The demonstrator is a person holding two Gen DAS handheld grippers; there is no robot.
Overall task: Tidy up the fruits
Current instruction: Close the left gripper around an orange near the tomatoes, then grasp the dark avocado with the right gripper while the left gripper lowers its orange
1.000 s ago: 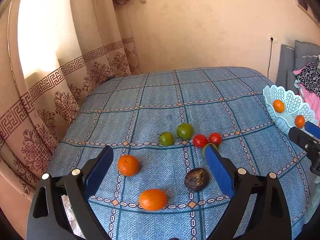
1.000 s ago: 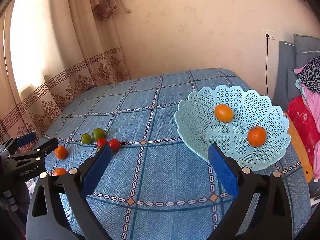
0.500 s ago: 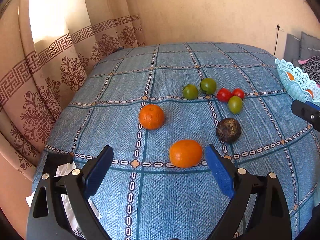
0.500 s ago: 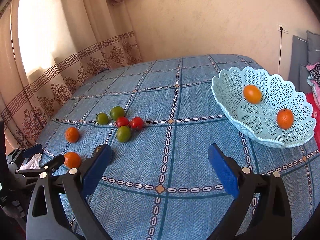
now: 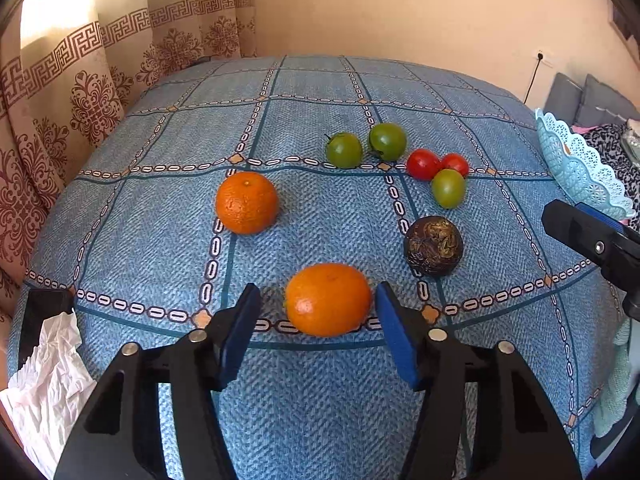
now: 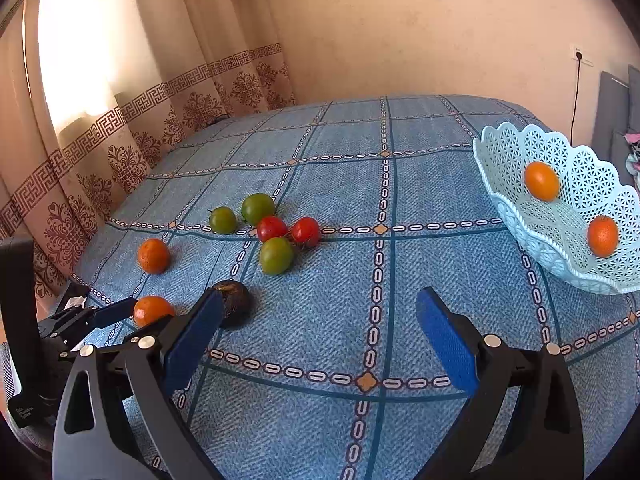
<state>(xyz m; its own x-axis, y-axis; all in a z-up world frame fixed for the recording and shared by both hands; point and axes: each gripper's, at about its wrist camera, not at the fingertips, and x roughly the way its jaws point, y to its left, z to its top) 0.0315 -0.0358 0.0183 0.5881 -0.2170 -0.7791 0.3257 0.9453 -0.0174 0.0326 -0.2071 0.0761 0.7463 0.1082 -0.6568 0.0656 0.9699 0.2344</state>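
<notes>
Left gripper (image 5: 316, 312): jaws have just been closing around the near orange (image 5: 328, 299), pads not yet pressing it.
Right gripper (image 6: 318, 326): hanging spread, holding nothing.
Basket (image 6: 516, 208): sitting right, two oranges inside.

Home bedroom, blue quilted bedspread (image 6: 400, 184), patterned curtains (image 6: 120, 120), piled clothes (image 5: 616, 148)

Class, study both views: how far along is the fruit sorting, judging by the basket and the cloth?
Done: two oranges lie in the basket. In hand: the left tool has just been closing around the nearest orange, pads not yet touching it. Left: another orange, three green tomatoes, two red ones and a dark fruit. The right tool is open, empty.
</notes>
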